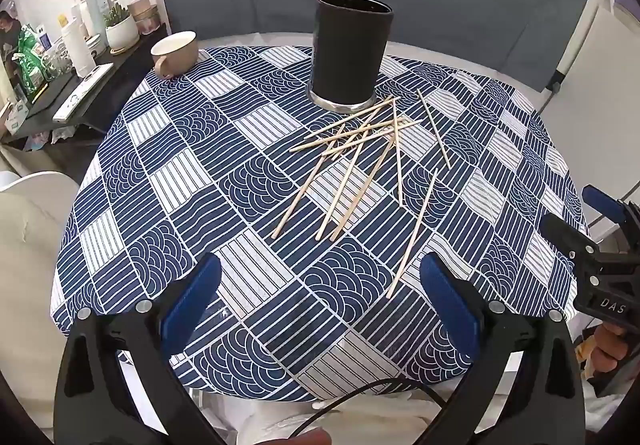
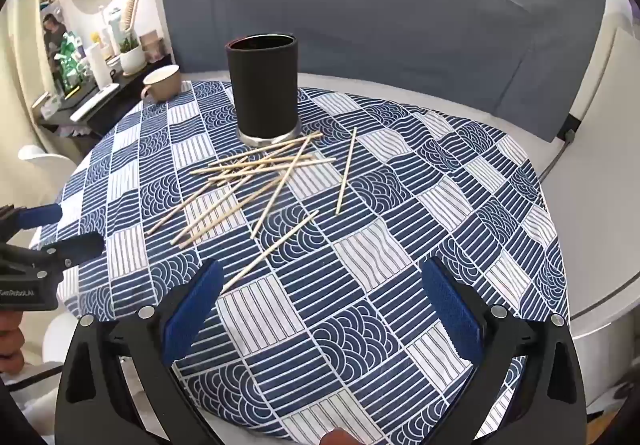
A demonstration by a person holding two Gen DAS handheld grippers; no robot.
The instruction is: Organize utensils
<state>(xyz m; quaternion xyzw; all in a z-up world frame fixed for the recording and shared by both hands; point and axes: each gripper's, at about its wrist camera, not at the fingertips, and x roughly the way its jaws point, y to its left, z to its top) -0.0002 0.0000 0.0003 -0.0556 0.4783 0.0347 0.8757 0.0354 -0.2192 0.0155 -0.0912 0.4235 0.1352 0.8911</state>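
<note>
Left tongs (image 1: 320,297): spread wide, nothing between the blue pads, held above the near part of the table and tilted down toward it.
Right tongs (image 2: 320,299): likewise spread wide and empty, over the near edge of the table, angled downward.
Table (image 1: 132,205): round, covered with a blue-and-white patterned cloth; it fills the space ahead of both tongs.
Chopsticks (image 1: 352,149): pale wooden sticks lying loose on the cloth ahead of the tongs, most of them crossing one another in a heap.
Nearest stick (image 1: 414,233): lies apart from the heap; its near end sits just ahead of the left tongs' right-hand pad, and in the right wrist view just ahead of the right tongs' left-hand pad.
Another single stick (image 2: 346,171): lies alone to the right of the heap, further out from the right tongs.
Holder (image 1: 352,49): dark upright cylinder with a silver base, open on top, standing beyond the heap; some stick tips reach its base.
Mug (image 1: 176,53): beige, at the far left edge of the table, well apart from the sticks.
Person's hand (image 1: 608,349): holds the right tongs' handle, seen at the right edge of the left wrist view.
</note>
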